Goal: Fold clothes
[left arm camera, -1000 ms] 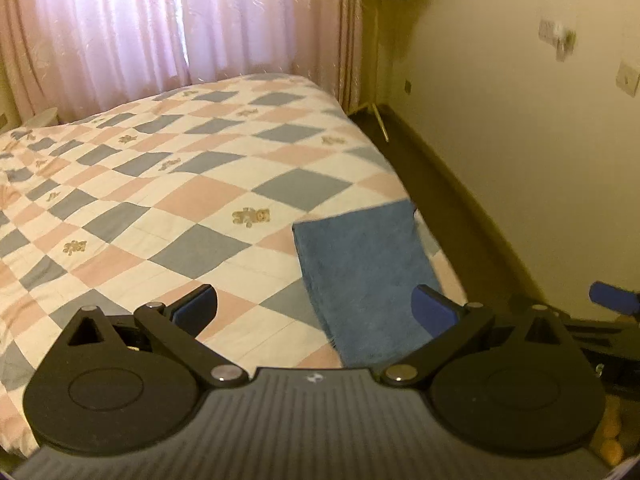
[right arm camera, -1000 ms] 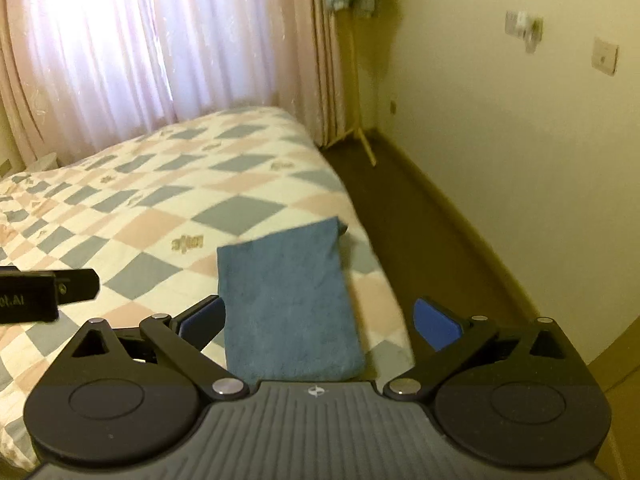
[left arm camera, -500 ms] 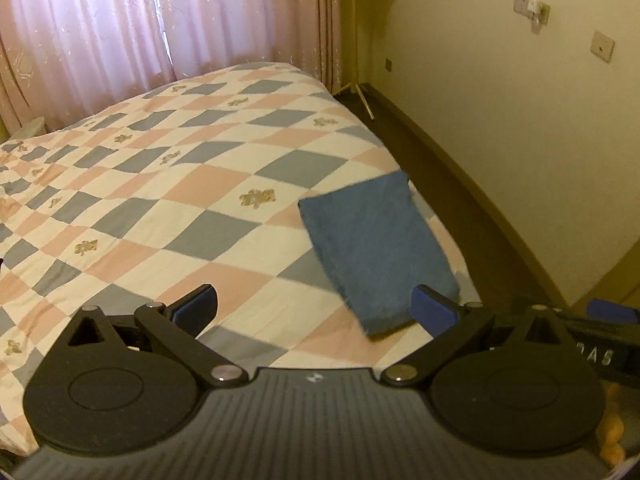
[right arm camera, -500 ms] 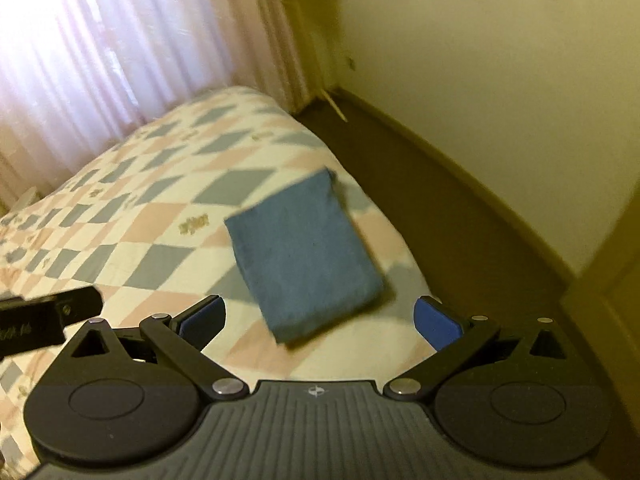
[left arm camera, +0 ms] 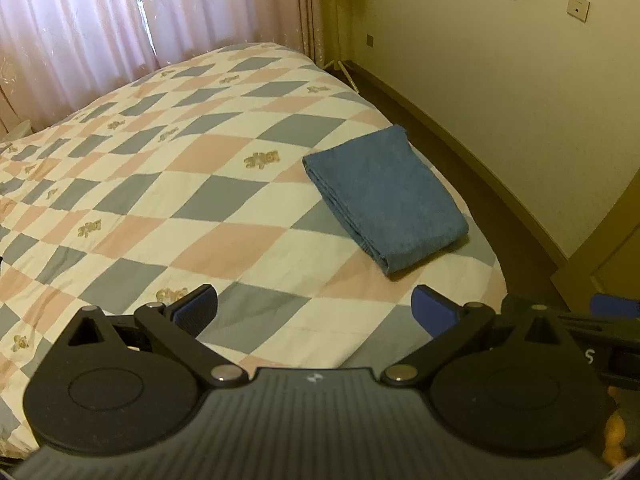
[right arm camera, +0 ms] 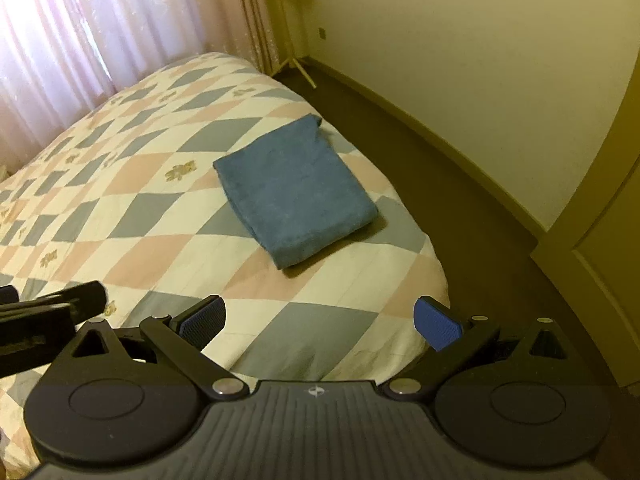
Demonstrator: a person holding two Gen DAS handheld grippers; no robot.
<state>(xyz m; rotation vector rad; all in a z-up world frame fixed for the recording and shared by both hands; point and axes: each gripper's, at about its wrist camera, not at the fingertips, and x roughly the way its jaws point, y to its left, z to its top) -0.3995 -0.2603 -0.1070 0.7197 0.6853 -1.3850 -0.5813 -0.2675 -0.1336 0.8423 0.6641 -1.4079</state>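
Lying flat near the bed's right edge, the blue towel (left arm camera: pixel 386 196) is folded into a thick rectangle with layered edges showing along its left side. The left gripper (left arm camera: pixel 315 306) hangs spread and empty above the checked quilt (left arm camera: pixel 160 184). From the right wrist, the towel (right arm camera: pixel 294 188) lies ahead of the right gripper (right arm camera: pixel 320 322), fingers apart, empty; pink curtains (right arm camera: pixel 100 32) and a cream wall (right arm camera: pixel 460 60) lie beyond.
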